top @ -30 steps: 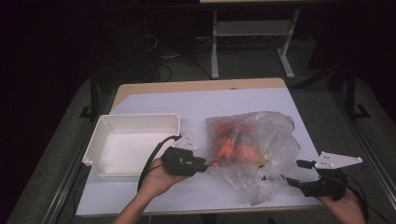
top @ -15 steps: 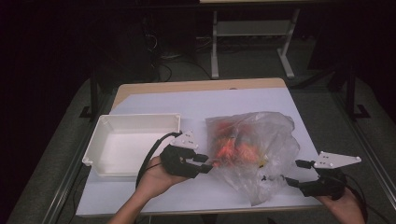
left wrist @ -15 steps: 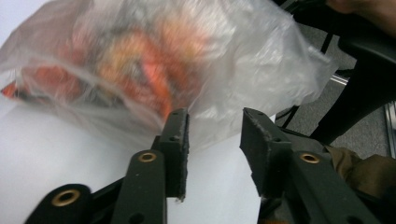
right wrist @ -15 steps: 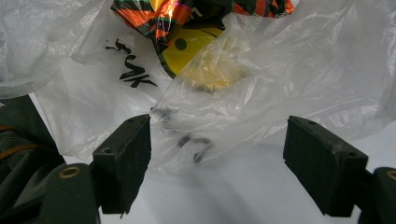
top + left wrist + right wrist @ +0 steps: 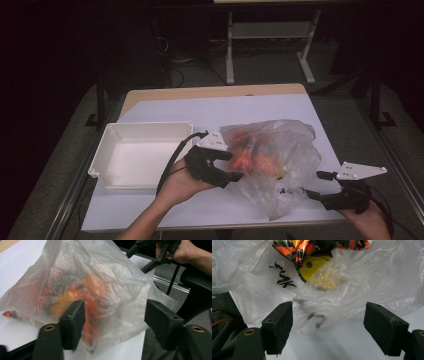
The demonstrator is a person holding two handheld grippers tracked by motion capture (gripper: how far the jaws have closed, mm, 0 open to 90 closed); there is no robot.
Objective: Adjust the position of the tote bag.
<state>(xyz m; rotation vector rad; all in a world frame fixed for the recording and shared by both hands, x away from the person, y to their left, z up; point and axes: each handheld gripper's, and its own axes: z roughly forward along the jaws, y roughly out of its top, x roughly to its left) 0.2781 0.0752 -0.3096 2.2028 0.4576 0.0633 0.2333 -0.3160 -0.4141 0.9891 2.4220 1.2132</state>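
A clear plastic bag (image 5: pixel 280 150) of orange and yellow wrapped items lies on the white table cover (image 5: pixel 200 110), right of centre. My left gripper (image 5: pixel 231 165) is at the bag's left side. Its jaws have just been opening and now stand wide. In the left gripper view the bag (image 5: pixel 100 290) bulges between and beyond my left gripper (image 5: pixel 115 322), and neither pad presses on it. My right gripper (image 5: pixel 314 184) rests at the bag's near right corner, open. In the right gripper view the bag's loose edge (image 5: pixel 324 305) lies between the jaws of my right gripper (image 5: pixel 328 322), untouched.
An empty white tray (image 5: pixel 107 150) stands left of the bag, close beside my left hand. The table's front edge (image 5: pixel 200 227) runs just under both hands. A metal stand (image 5: pixel 270 45) is on the floor beyond the table.
My left gripper has lifted a little and shifted toward the bag, and its jaws have spread from nearly closed to wide. The right gripper has stayed put.
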